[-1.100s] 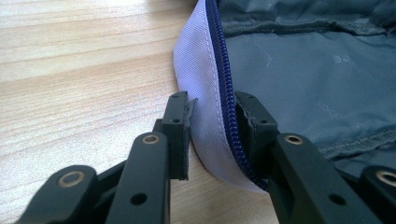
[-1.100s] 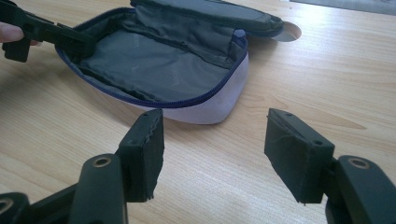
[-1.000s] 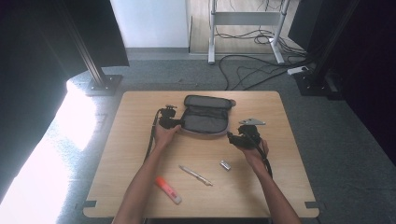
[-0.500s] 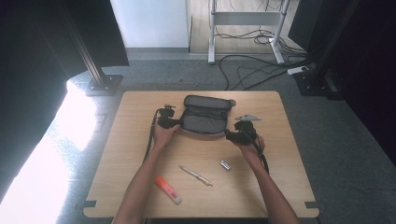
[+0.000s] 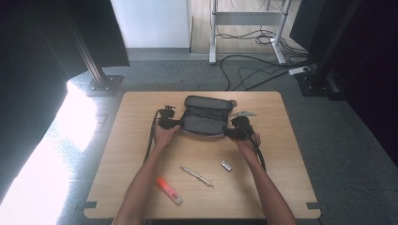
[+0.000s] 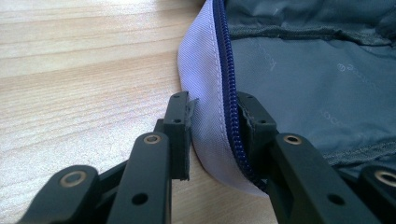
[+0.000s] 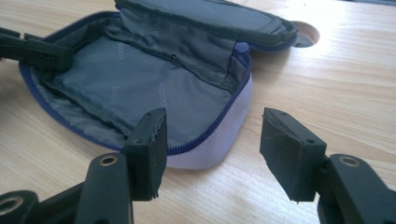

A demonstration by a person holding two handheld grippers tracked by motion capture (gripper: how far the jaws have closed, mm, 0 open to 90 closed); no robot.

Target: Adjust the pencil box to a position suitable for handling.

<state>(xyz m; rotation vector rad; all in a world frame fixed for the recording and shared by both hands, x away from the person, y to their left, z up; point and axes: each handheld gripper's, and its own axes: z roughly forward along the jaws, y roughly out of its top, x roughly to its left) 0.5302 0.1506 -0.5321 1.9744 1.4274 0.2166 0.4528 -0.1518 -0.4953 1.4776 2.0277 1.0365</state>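
A grey zip pouch (image 5: pixel 206 117) lies open at the back middle of the wooden table (image 5: pixel 141 140), its lid flipped away from me. My left gripper (image 5: pixel 177 124) is at the pouch's left end, shut on the pale rim (image 6: pixel 205 70) beside the blue zipper. My right gripper (image 5: pixel 230 132) is at the pouch's right front corner. In the right gripper view the jaws stand open on either side of that corner (image 7: pixel 210 156), and the pads (image 7: pixel 149 144) do not press on it. They have just been closing a little.
An orange highlighter (image 5: pixel 169 191), a slim pen (image 5: pixel 197 176) and a small silver piece (image 5: pixel 226 165) lie on the near half of the table. A round cable hole (image 7: pixel 306 33) sits behind the pouch. Cables and stand legs are on the floor beyond.
My right gripper has slid left, up to the pouch's right corner. The left gripper and the pouch have stayed put.
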